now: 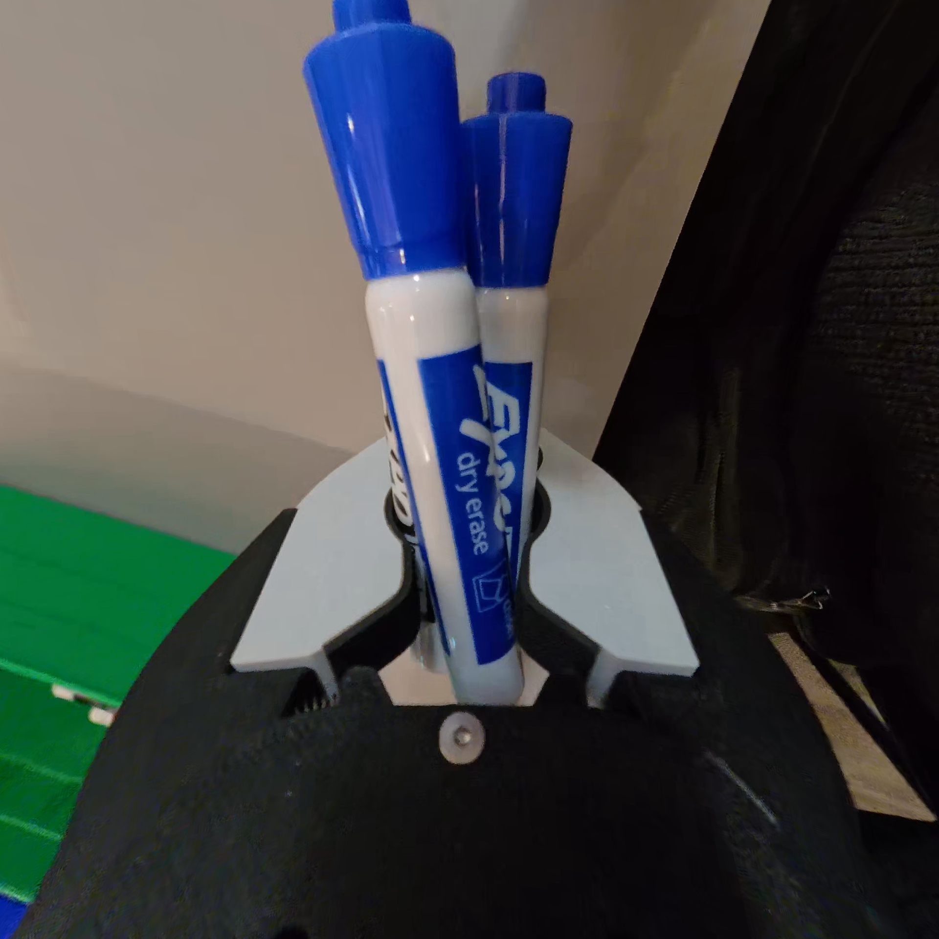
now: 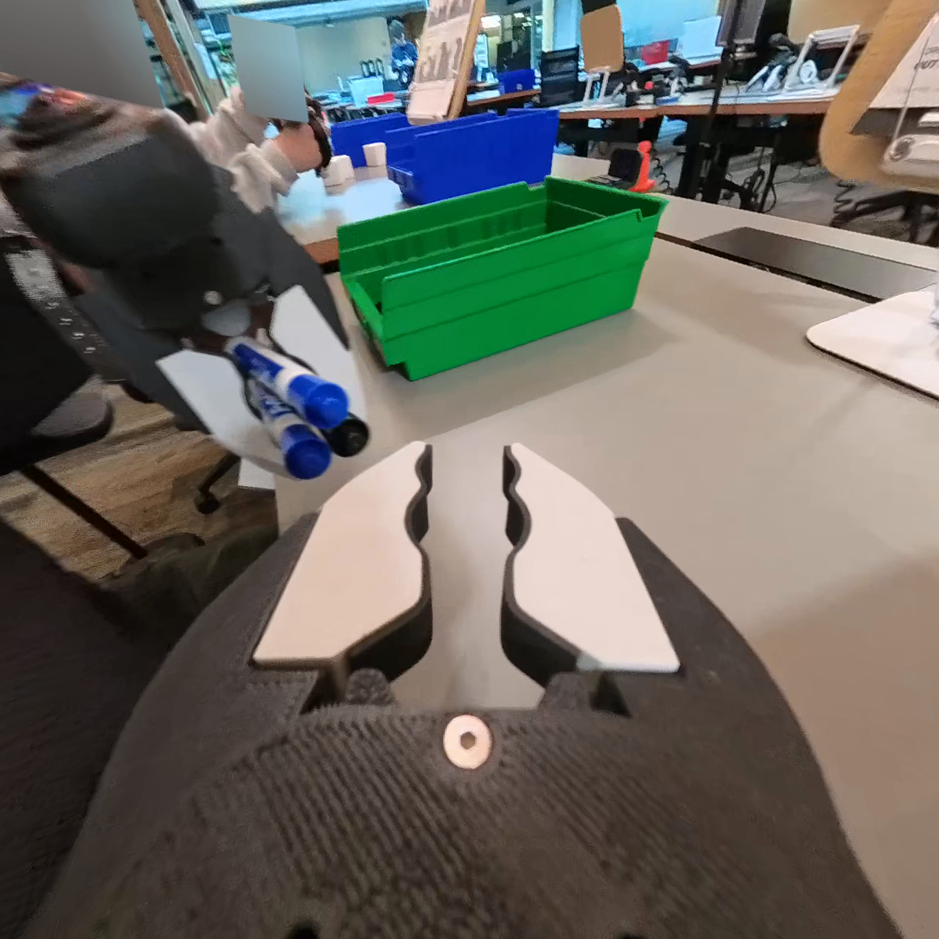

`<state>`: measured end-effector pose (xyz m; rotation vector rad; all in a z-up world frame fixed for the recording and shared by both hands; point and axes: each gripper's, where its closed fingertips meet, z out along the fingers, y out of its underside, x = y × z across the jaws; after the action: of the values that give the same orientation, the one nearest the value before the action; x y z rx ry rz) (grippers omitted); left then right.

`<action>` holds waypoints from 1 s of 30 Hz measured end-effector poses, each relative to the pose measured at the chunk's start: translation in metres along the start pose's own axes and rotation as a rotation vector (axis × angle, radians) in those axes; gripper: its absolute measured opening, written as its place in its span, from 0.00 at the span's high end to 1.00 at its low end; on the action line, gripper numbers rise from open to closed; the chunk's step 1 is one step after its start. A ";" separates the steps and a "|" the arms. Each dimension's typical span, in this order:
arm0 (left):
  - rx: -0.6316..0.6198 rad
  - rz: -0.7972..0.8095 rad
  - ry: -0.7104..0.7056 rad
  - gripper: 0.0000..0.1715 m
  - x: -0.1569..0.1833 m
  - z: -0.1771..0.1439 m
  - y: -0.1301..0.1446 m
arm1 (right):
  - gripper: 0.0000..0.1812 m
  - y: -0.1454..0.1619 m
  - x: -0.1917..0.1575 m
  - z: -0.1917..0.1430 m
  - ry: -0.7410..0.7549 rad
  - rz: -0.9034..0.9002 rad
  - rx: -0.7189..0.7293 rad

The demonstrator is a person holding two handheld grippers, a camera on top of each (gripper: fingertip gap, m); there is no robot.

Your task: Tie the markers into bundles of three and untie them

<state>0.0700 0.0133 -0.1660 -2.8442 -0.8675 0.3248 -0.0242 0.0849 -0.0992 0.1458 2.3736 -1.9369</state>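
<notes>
My left gripper (image 1: 462, 457) is shut on a bundle of dry-erase markers that point forward between its white fingers (image 1: 335, 574). In the left wrist view two blue-capped markers show, a near one (image 1: 406, 203) and one behind it (image 1: 513, 203). In the right wrist view the left gripper (image 2: 305, 432) hangs off the table's left edge, holding two blue-capped markers (image 2: 305, 386) and a black-capped one (image 2: 350, 434). My right gripper (image 2: 467, 449) is open and empty, low over the grey table (image 2: 660, 457), with the marker tips just to its upper left.
Stacked green bins (image 2: 508, 300) stand on the table ahead; their green also shows in the left wrist view (image 1: 101, 559). Blue bins (image 2: 477, 152) stand behind. A white pad (image 2: 884, 340) lies at the right. A person's white sleeve (image 2: 254, 152) is at the far table. Dark cloth (image 1: 813, 355) fills the right. Left tips to right tips: about 15 cm.
</notes>
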 end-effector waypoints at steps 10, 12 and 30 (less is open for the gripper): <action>0.025 -0.125 0.019 0.73 -0.004 -0.018 0.036 | 0.73 -0.106 0.011 0.144 -0.187 -0.054 -0.215; 0.034 -0.114 0.021 0.73 -0.004 -0.023 0.034 | 0.74 -0.126 0.005 0.189 -0.285 -0.024 -0.317; 0.165 -0.275 0.088 0.80 -0.011 -0.022 0.047 | 0.73 -0.003 -0.015 0.316 -0.321 -0.277 -1.272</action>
<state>0.0916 -0.0336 -0.1524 -2.5271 -1.1389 0.2229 -0.0108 -0.2256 -0.1578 -0.5282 2.9077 -0.1495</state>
